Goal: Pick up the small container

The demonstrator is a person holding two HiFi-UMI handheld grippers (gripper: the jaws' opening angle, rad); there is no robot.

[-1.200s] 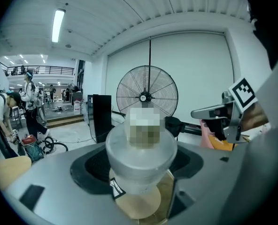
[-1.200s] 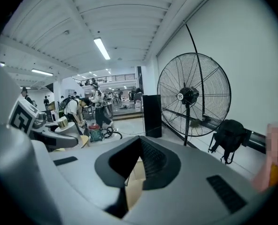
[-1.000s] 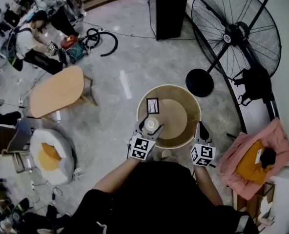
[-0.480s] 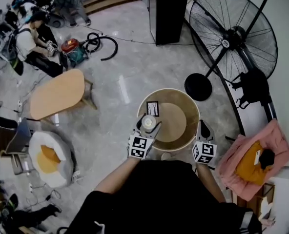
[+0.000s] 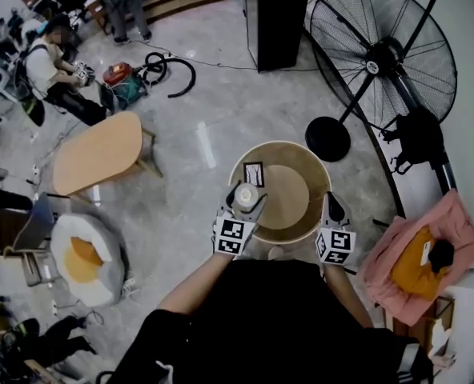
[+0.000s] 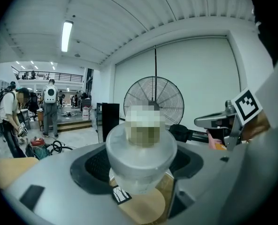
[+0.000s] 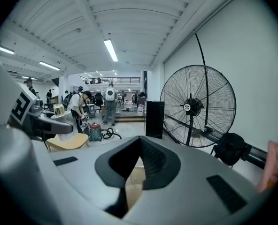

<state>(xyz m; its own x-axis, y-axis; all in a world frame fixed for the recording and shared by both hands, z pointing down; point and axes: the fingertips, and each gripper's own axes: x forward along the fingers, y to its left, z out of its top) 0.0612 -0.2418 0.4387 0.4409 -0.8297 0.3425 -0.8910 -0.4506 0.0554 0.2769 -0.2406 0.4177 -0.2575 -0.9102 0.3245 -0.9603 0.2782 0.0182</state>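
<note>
A small translucent container (image 6: 140, 159) with a pale lid sits clamped between the jaws of my left gripper (image 5: 246, 199), held in the air over the left rim of a round wooden table (image 5: 289, 214). In the head view the container (image 5: 246, 197) shows as a pale round top. A small framed card (image 5: 253, 172) lies on the table just beyond it. My right gripper (image 5: 331, 212) hangs at the table's right edge, jaws closed together with nothing between them; its view shows the pads (image 7: 148, 165) meeting.
A large standing fan (image 5: 381, 54) is at the right, its round base (image 5: 327, 137) just beyond the table. A black cabinet (image 5: 275, 18) stands behind. Pink cloth on a seat (image 5: 417, 258) lies at right, a low oval wooden table (image 5: 97, 150) at left, people at far left.
The left gripper still carries the container; it and the table have shifted only slightly in the view as the head moved. People in the background have walked.
</note>
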